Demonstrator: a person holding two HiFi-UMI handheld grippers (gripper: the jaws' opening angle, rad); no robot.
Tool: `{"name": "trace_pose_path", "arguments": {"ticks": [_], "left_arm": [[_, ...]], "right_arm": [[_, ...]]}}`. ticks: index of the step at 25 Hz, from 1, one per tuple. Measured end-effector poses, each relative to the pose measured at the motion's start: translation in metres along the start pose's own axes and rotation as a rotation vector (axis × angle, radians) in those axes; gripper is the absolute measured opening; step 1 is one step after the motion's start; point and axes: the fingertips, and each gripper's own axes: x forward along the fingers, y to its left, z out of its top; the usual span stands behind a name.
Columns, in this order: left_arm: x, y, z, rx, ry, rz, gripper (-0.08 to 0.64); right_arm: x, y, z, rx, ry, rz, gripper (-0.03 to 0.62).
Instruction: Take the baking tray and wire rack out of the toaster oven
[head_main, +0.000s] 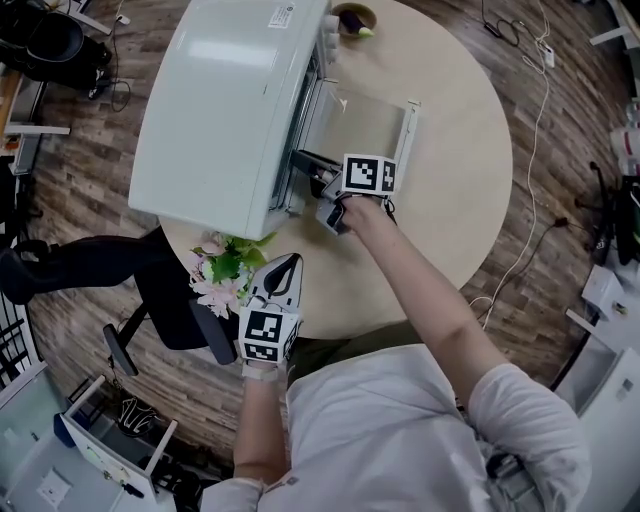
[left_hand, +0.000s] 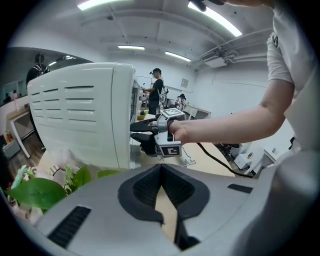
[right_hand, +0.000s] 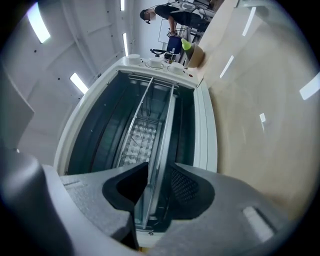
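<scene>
My left gripper (left_hand: 161, 167) low by flowers (head_main: 222, 275), jaws together, empty. Toaster oven (head_main: 225, 100) on desk (head_main: 470, 200), door down. Baking tray (right_hand: 136, 140), wire rack (right_hand: 146, 107) inside. My right gripper (right_hand: 159, 167) at opening, jaws apart, astride metal front edge.

The toaster oven (head_main: 230, 100) ahead of the right gripper (head_main: 312, 168) is white with a dark interior. The baking tray (right_hand: 135, 142) is silver, embossed in a geometric pattern. The 2 grippers are grey with black pads and black-and-white square markers. The bench (head_main: 460, 180) is beige. The flowers (head_main: 215, 290) beside the left gripper (head_main: 285, 265) are pink with green leaves.
</scene>
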Motion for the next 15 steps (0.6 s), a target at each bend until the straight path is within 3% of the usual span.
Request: {"name": "trace_pose_path", "arguments": {"ticks": [15], "left_arm": [[-0.006,0.001,-0.012,-0.018,0.038,0.028,0.0]], "right_arm": [[0.04,-0.003,0.016,0.122,-0.052,0.062,0.117]]}}
